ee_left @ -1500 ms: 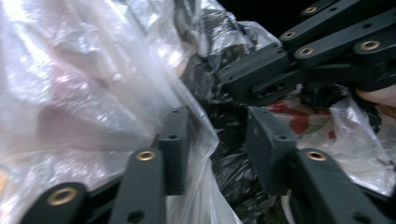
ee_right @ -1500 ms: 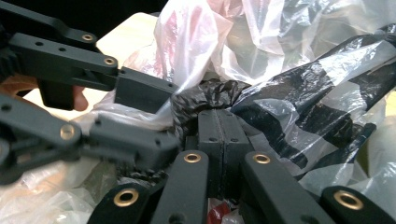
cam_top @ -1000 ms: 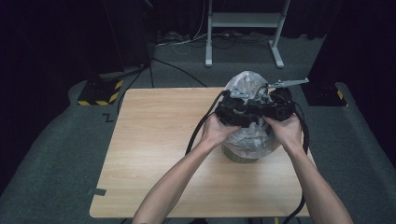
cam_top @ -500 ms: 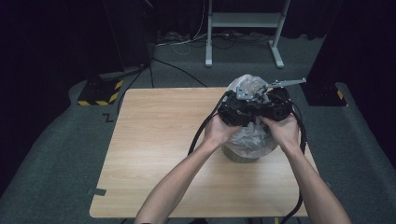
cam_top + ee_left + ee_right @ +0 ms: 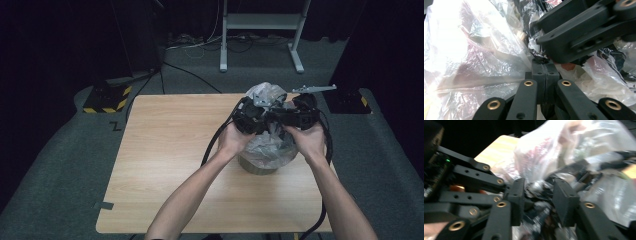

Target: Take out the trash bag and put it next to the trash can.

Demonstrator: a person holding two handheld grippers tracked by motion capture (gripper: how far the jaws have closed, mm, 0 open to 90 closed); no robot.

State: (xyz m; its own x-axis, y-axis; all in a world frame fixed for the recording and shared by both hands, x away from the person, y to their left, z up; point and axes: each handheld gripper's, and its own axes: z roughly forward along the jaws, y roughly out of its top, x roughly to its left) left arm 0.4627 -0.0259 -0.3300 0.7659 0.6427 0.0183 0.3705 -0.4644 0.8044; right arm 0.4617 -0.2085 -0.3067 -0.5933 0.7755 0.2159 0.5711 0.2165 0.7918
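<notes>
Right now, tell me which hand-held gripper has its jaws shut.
The left hand-held gripper: its pads meet, pinching the bag. The right hand-held gripper stands apart.

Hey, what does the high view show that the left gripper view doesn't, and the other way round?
High view alone: the wooden table, the person's forearms, the grey floor, a white stand behind, and the round container under the clear plastic bag.

Left gripper view alone: the left gripper up close, its jaws pressed together on a pinch of crumpled black film, with the bag's creases lit behind.

Both: the clear plastic bag, and the right gripper close against the left one over it.
</notes>
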